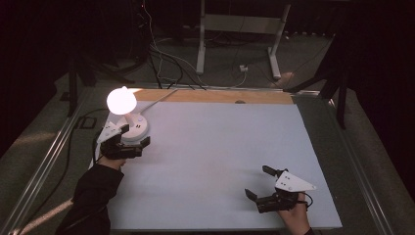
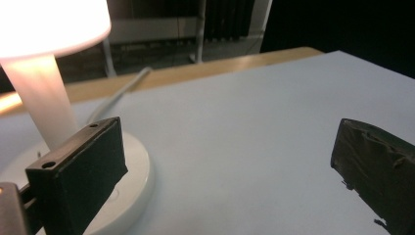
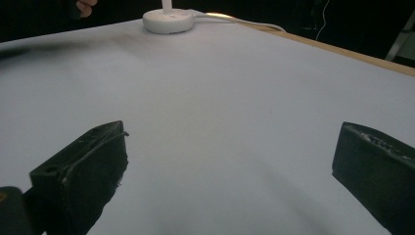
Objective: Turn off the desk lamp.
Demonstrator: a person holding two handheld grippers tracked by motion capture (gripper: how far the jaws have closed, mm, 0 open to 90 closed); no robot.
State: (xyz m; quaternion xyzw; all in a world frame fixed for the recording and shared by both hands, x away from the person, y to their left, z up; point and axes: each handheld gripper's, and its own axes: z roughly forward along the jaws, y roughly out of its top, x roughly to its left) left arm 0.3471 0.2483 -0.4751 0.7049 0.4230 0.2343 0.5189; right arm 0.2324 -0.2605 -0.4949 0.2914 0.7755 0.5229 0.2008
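Scene: a dim room, with a lit lamp (image 1: 125, 115) standing at the far left corner of the pale worktop (image 1: 220, 161).
Lamp: glowing shade (image 2: 49, 22) on a white stem (image 2: 44, 103), which rises from a round white base (image 1: 134, 128); its cable (image 1: 156, 100) runs off over the far edge of the worktop.
Left gripper (image 1: 128, 146): just beside the base on the near side, jaws spread wide with nothing between them. In the left gripper view one jaw sits over the rim of the base (image 2: 132, 171) while the other stands over bare worktop; whether that jaw touches the base I cannot tell.
Right gripper (image 1: 258, 182): well apart from the lamp, near the right front of the worktop, jaws wide apart and holding nothing; the right gripper view looks across bare worktop toward the lamp base (image 3: 168, 19).
Step in hand: judging by the position, the left gripper is working at the lamp base, probably to press a control on it or to take hold of it.
Doing it well: come in low and slow, keep the jaw tip square over the top of the base, and press straight down so that the lamp does not slide or tip.
Watch for: the tall stem and the shade, which could tilt under a sideways push; the cable behind may drag.
Right gripper's part: it is best kept clear, or brought over to steady the base if it shifts.
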